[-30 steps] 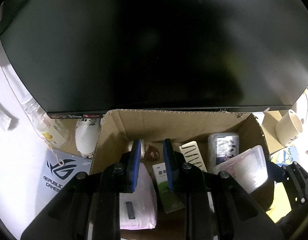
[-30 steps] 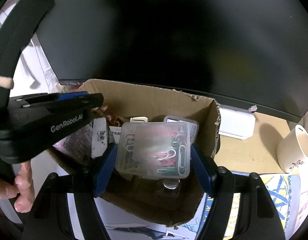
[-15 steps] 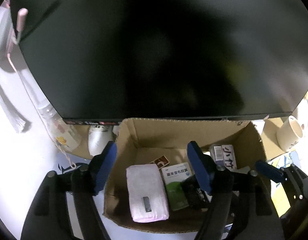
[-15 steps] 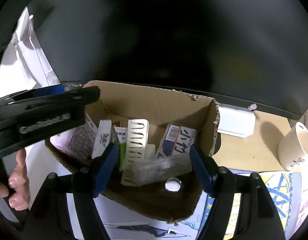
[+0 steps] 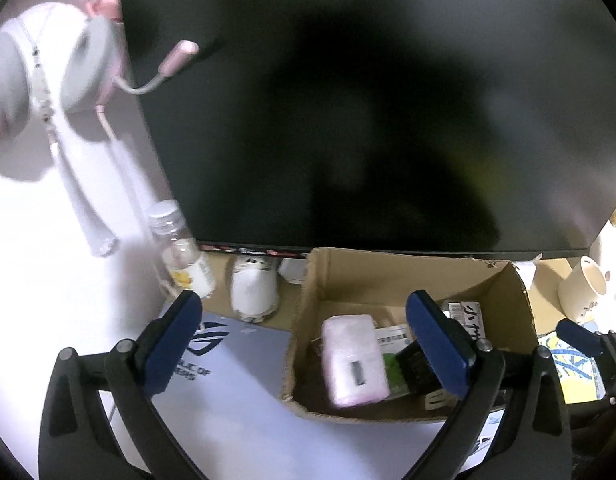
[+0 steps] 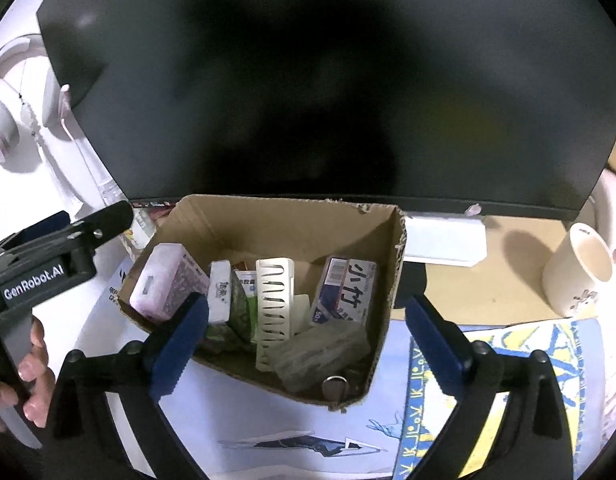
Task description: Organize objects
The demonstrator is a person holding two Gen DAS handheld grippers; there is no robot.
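A cardboard box (image 6: 283, 216) stands on the desk under a dark monitor and also shows in the left wrist view (image 5: 372, 268). It holds a pink tissue pack (image 6: 159, 284) (image 5: 354, 360), a white slotted piece (image 6: 273, 304), a blue-and-white carton (image 6: 346, 292), green-and-white boxes (image 6: 243, 300) and a clear box of paper clips (image 6: 324, 350). My right gripper (image 6: 308, 344) is open and empty just in front of the box. My left gripper (image 5: 308, 340) is open and empty, back and left of the box.
A cream mug (image 6: 576, 272) stands right of the box, a white block (image 6: 444, 240) behind it. A small bottle (image 5: 179, 248) and a white mouse (image 5: 253, 288) sit left of the box. Pink headphones (image 5: 47, 76) hang at upper left. A printed mat (image 6: 488, 392) covers the desk.
My right gripper opened and dropped the clear paper-clip box into the cardboard box. My left gripper opened, pulled out of the box and moved left. Both have backed away.
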